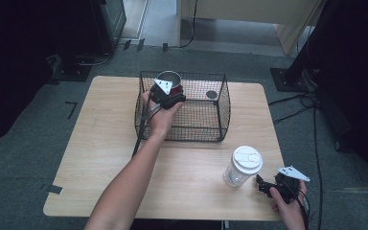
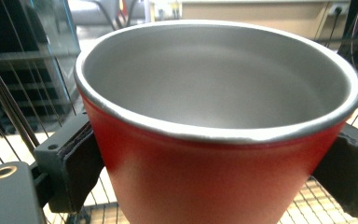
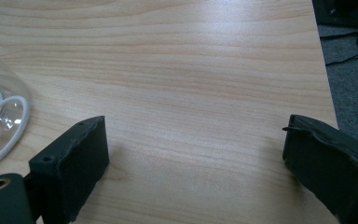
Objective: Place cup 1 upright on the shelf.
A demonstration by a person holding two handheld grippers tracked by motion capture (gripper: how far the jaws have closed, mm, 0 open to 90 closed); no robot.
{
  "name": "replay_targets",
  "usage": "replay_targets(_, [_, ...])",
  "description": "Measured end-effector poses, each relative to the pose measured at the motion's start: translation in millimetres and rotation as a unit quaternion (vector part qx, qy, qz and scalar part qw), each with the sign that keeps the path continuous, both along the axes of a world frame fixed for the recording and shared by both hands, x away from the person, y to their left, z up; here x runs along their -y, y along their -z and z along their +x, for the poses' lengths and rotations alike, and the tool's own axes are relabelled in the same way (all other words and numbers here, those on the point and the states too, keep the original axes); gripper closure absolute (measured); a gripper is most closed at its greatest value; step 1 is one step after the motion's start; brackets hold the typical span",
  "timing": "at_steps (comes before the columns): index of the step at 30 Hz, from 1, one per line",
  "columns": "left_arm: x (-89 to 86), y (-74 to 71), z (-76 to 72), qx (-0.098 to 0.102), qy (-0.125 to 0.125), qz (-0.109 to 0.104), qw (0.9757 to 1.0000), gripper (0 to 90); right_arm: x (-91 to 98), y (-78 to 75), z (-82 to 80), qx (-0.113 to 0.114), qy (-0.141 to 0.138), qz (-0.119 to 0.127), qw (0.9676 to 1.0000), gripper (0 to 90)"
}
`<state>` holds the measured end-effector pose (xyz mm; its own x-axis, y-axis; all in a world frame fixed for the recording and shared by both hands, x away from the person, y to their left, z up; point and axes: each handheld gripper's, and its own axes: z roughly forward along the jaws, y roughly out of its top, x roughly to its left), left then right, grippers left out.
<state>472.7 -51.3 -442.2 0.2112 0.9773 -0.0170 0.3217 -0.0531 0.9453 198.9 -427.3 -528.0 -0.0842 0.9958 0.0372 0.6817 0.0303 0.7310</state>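
i see my left gripper (image 1: 168,94) clamped on the red cup (image 2: 205,154), upper centre, seemingly inside the wire basket (image 1: 223,103). right gripper (image 3: 196,158) jaws apart, empty, lower right beside the clear jar (image 1: 242,166).

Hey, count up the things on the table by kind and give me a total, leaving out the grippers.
Wire basket: 1
Red cup: 1
Clear jar with white lid: 1
Small dark disc on the basket floor: 1
Total: 4
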Motion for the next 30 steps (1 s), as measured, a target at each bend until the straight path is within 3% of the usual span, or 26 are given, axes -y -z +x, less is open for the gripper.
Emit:
replay_targets(1, [0.0, 0.0, 0.0, 0.0, 0.0, 0.0, 1.0, 7.6, 0.0, 0.0, 0.0, 0.0, 0.0, 0.0, 1.0, 6.6])
replay_targets(3, [0.7, 1.9, 1.3, -0.028, -0.005, -0.002, 0.9996, 7.6, 0.2, 0.0, 0.0, 0.0, 0.0, 0.001, 1.0, 6.6])
replay_targets(7, [1.4, 8.1, 4.0, -0.064, 0.004, 0.015, 0.9978, 7.5, -0.3, 0.1, 0.1, 0.0, 0.0, -0.002, 1.0, 6.6])
replay_targets(9, [1.6, 9.4, 5.0, -0.072, 0.006, 0.02, 0.9972, 7.4, -0.3, 0.1, 0.1, 0.0, 0.0, -0.002, 1.0, 6.6])
replay_targets(16, [4.5, 8.8, 4.3, -0.07, 0.018, 0.026, 0.9971, 6.6, -0.5, 0.1, 0.1, 0.0, 0.0, -0.002, 1.0, 6.6])
replay_targets(17, [5.5, 6.7, 2.8, -0.051, 0.016, 0.033, 0.998, 5.4, -0.4, 0.1, 0.2, 0.0, 0.0, -0.003, 1.0, 6.6])
replay_targets(20, [7.1, 4.2, 0.7, -0.042, 0.005, 0.039, 0.9983, 3.0, -0.3, 0.1, 0.2, 0.0, 0.0, -0.003, 1.0, 6.6])
replay_targets(22, [7.6, 4.3, -0.2, -0.036, -0.001, 0.061, 0.9975, 0.0, -0.3, 0.1, 0.2, 0.0, 0.0, -0.003, 1.0, 6.6])
replay_targets(23, [7.3, 4.6, -0.9, -0.043, 0.002, 0.067, 0.9968, 0.0, -0.4, 0.1, 0.2, 0.0, 0.0, -0.003, 1.0, 6.6])
replay_targets(25, [6.2, 4.0, -0.7, -0.05, 0.006, 0.061, 0.9969, 0.0, -0.4, 0.1, 0.2, 0.0, 0.0, -0.003, 1.0, 6.6])
replay_targets(27, [3.4, 2.1, 0.2, -0.058, 0.01, 0.04, 0.9975, 0.0, -0.4, 0.1, 0.2, 0.0, -0.001, -0.003, 1.0, 6.6])
replay_targets(30, [0.4, -0.4, -0.2, -0.052, 0.021, 0.029, 0.998, 0.0, -0.5, 0.1, 0.2, -0.001, 0.0, -0.003, 1.0, 6.6])
